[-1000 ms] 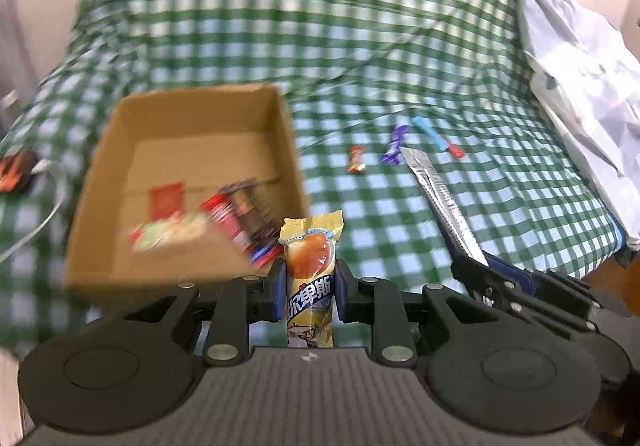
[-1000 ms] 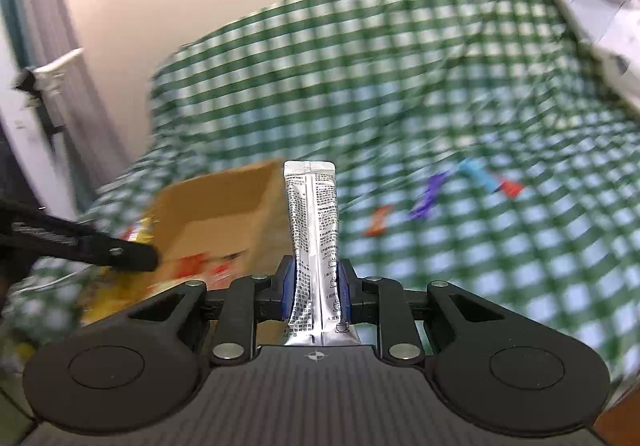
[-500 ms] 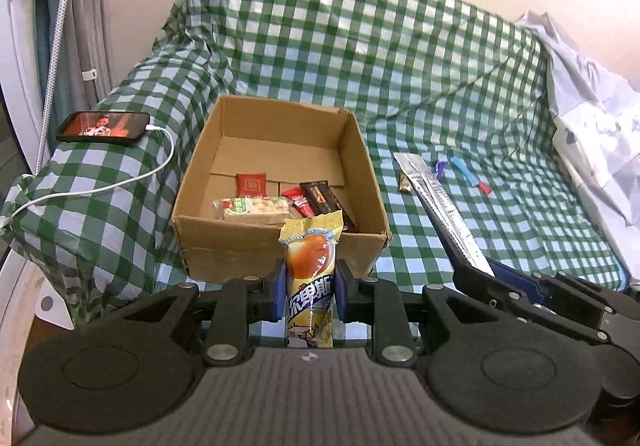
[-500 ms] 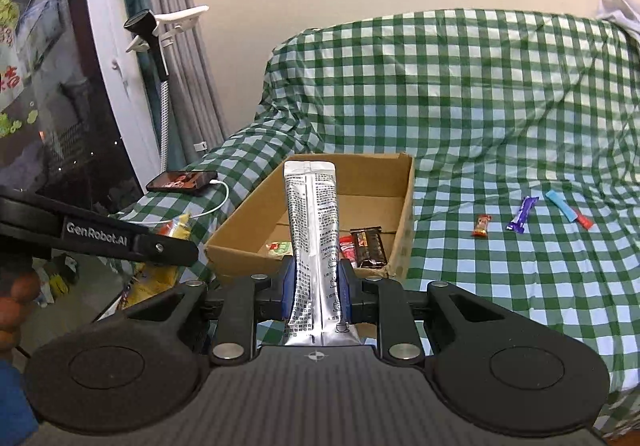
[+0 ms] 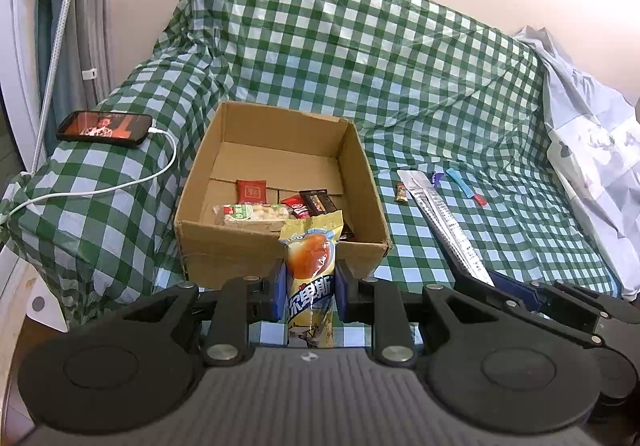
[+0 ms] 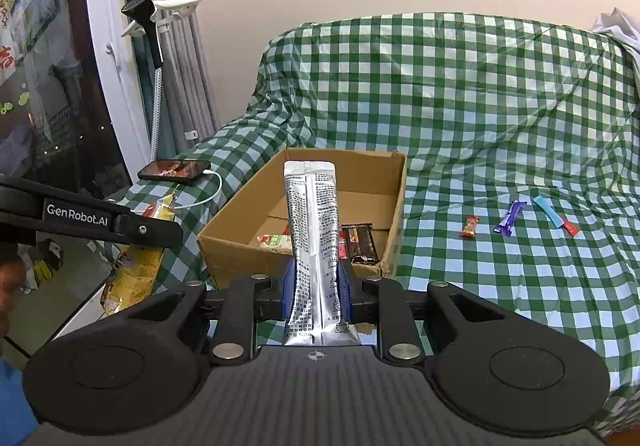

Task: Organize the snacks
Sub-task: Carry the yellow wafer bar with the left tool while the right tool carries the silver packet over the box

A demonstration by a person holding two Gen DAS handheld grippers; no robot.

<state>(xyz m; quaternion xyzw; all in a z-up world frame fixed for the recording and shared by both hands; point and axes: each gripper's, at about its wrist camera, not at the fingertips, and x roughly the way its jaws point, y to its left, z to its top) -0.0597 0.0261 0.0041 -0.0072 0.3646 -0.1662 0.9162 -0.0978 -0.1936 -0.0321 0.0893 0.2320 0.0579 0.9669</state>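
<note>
Left gripper [image 5: 310,296] pinches a yellow packet [image 5: 311,270]; right gripper [image 6: 317,288] pinches a silver sachet [image 6: 314,246], both before the box [image 5: 280,252] on the checked cover [image 5: 400,86].

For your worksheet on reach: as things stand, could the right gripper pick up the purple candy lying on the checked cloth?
Probably not yet. The path to the purple candy looks open, but the right gripper is already shut on the silver packet, which it must release first.

1. Cardboard box [image 5: 280,242]: matt brown corrugated board.
2. Checked cover [image 5: 400,86]: soft, creased cloth.
3. Silver sachet [image 6: 316,246]: shiny metallic foil.
4. Yellow snack pack [image 5: 312,266]: glossy plastic film.
5. Left gripper [image 5: 310,292] and right gripper [image 6: 316,294]: matt black plastic.
</note>
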